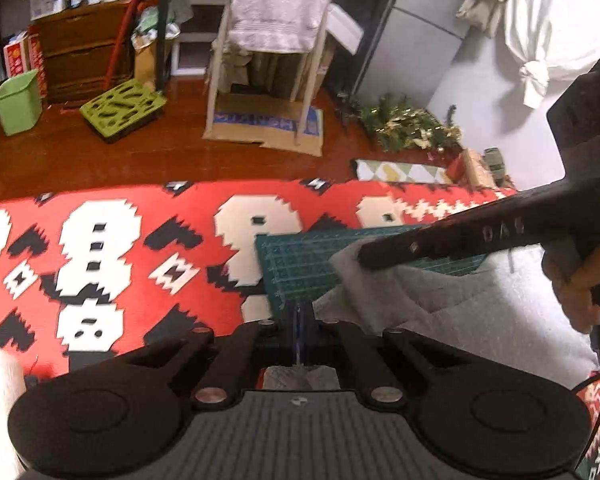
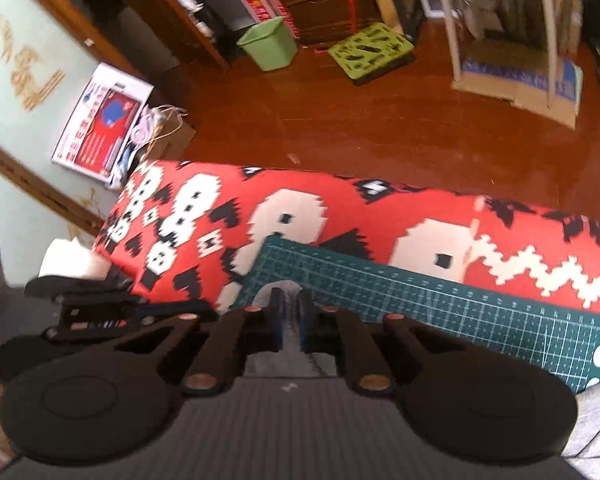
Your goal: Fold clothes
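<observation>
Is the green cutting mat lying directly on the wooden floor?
No. The green cutting mat lies on the red patterned cloth, raised above the wooden floor.

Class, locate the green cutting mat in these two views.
The green cutting mat lies on the red patterned cloth, right of centre in the left wrist view, under the grey garment; it crosses the right wrist view's lower right.

text: none legible; cardboard (image 1: pixel 268 128) blue print: blurred; cutting mat (image 2: pixel 460 300) ruler numbers: too small
</observation>
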`<state>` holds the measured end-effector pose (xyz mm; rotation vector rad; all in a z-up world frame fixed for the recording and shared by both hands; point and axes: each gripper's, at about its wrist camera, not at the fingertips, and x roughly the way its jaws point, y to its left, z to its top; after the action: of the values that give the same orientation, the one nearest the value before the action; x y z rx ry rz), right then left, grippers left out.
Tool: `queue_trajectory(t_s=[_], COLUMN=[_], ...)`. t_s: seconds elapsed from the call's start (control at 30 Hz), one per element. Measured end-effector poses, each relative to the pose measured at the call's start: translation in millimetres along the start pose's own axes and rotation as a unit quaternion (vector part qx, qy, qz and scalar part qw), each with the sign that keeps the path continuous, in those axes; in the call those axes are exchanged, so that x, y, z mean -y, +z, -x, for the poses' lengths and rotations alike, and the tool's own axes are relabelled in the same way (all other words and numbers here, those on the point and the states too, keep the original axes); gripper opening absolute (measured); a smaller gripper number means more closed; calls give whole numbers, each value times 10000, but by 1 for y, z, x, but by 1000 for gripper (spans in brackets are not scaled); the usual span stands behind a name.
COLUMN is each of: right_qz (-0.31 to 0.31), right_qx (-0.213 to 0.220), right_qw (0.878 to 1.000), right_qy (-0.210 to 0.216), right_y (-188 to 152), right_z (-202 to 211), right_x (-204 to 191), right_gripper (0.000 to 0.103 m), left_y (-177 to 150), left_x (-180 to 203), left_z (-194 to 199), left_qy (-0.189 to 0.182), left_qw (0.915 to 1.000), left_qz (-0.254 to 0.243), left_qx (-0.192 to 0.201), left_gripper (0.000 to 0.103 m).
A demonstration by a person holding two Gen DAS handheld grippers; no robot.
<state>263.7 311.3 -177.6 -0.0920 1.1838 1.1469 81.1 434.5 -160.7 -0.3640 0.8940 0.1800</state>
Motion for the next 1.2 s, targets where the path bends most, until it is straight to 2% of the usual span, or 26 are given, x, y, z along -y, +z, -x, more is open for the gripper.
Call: queue_trajectory(t_s=[0.1, 0.2, 0.27, 0.33, 0.4, 0.5, 0.6, 0.77, 0.93, 1.07, 1.1, 1.13, 1.2], right_qz=[-112, -64, -83, -132, -213, -282, -300, -595, -868, -1007, -1041, -1077, -1149], right_qx=[-3, 170, 251, 385, 589, 842, 1001, 1162, 1215, 1265, 1276, 1273, 1222], right_qw=[9999, 9998, 9996, 9990, 9978, 9958, 9931, 9856, 9764, 9721, 9714, 9709, 9711], right_qy=[-62, -105, -107, -187, -205, -232, -526, -1071, -1563, -1698, -1713, -1721, -1697], right_y=[0, -3, -2, -1, 2, 3, -2, -23, -46, -61, -64, -66, -70], right_z=[-10, -13, -14, -10, 0, 24, 56, 114, 159, 174, 176, 177, 175], right_x=[10, 12, 12, 11, 11, 15, 26, 65, 113, 146, 154, 161, 174], right_gripper=[10, 12, 18, 42, 45, 44, 44, 44, 44, 43, 37, 26, 17], left_y=[-1, -1, 0, 3, 6, 12, 23, 40, 52, 59, 61, 62, 63], left_x=[-3, -5, -7, -9, -9, -4, 10, 52, 104, 147, 157, 166, 182], left_z=[-8, -11, -12, -10, -6, 2, 11, 9, -17, -45, -52, -60, -74], left_qy=[69, 195, 323, 410, 462, 491, 432, 124, -328, -645, -728, -807, -919], left_qw=[9999, 9996, 9990, 9983, 9977, 9976, 9982, 9992, 9986, 9965, 9957, 9948, 9931], left_qz=[132, 223, 295, 419, 481, 441, 283, -49, -233, -456, -522, -590, -718], left_qx=[-19, 41, 45, 53, 96, 193, 292, 387, 329, 267, 235, 194, 99], left_gripper=[1, 2, 5, 5, 5, 6, 6, 8, 25, 29, 29, 29, 29])
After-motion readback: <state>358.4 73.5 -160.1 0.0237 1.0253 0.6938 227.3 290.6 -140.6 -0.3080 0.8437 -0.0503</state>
